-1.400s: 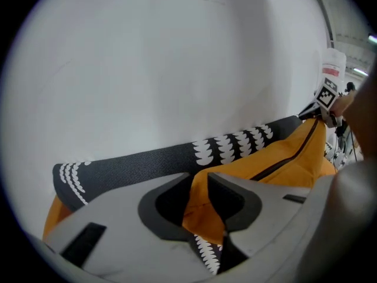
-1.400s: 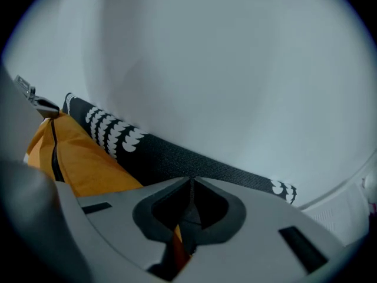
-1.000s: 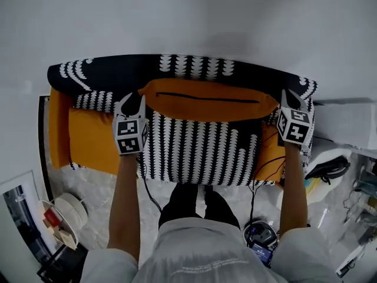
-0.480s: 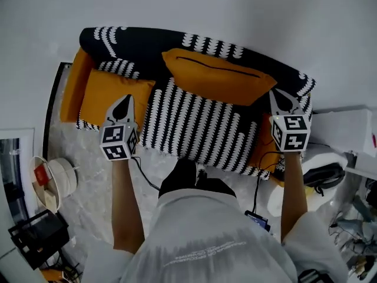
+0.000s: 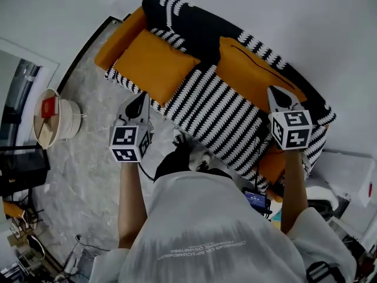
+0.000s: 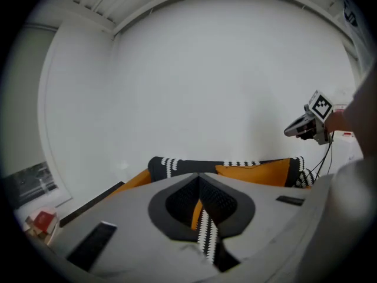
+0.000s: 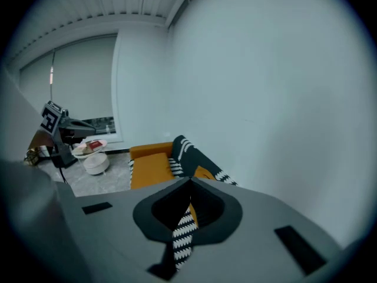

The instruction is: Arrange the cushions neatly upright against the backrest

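The black sofa with white markings [image 5: 200, 108] runs slantwise across the head view. A long orange cushion [image 5: 253, 75] leans on its backrest [image 5: 188, 19]. A square orange cushion [image 5: 154, 63] rests at the sofa's left end, and another orange cushion [image 5: 272, 161] shows at the right end. My left gripper [image 5: 140, 96] hangs shut and empty over the floor in front of the seat. My right gripper [image 5: 273, 90] is shut and empty in the air above the long cushion's right end. Each gripper view looks past closed jaws at the sofa [image 6: 177, 165] [image 7: 185, 149].
A round white side table [image 5: 56, 119] with a red item stands on the marble floor at the left. A dark stand [image 5: 20, 170] is below it. Cables and a white unit [image 5: 347, 170] lie at the right. The person's foot [image 5: 182, 155] is by the sofa front.
Both grippers have drawn back from the long cushion's ends and risen. The left jaws, spread a second ago, are now together. The head view has swung, so the sofa now lies slantwise.
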The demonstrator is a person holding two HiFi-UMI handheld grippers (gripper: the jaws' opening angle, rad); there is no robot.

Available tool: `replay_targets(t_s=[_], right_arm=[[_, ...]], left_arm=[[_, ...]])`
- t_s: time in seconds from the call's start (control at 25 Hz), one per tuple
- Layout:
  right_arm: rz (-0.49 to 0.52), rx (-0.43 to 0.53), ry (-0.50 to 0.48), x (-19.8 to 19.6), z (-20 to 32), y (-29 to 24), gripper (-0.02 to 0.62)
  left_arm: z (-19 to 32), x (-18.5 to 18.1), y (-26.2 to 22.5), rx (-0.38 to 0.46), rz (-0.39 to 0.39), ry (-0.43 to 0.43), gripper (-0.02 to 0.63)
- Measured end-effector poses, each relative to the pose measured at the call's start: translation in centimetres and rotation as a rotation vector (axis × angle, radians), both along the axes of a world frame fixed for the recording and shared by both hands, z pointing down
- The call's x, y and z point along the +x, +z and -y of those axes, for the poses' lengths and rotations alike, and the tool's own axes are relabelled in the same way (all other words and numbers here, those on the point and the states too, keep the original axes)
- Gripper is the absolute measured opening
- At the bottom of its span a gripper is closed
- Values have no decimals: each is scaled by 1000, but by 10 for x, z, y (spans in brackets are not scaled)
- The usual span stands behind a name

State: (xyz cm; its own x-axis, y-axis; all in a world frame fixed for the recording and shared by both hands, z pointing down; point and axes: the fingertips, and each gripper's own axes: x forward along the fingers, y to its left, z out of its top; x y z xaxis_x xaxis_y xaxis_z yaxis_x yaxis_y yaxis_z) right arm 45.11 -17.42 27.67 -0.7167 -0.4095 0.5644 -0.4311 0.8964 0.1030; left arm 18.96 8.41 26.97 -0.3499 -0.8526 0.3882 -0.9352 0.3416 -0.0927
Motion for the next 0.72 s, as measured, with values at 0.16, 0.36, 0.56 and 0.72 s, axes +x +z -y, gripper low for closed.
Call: replay_targets(t_s=[0.16, 0.36, 0.56, 0.72], right_arm=[[-12, 21, -144, -61, -43, -7, 3], [-8, 18, -273, -133, -99, -9, 3], [-22, 28, -345, -202, -149, 0, 3], [-26, 44, -349, -266, -184, -3, 3]], left_arm=[[-60, -28, -11, 26, 14, -111, 18], [-130, -63, -12, 46, 8, -216, 18], [-185, -106, 4, 36, 16, -261, 18], [-222, -164, 11, 52, -5, -277, 18]])
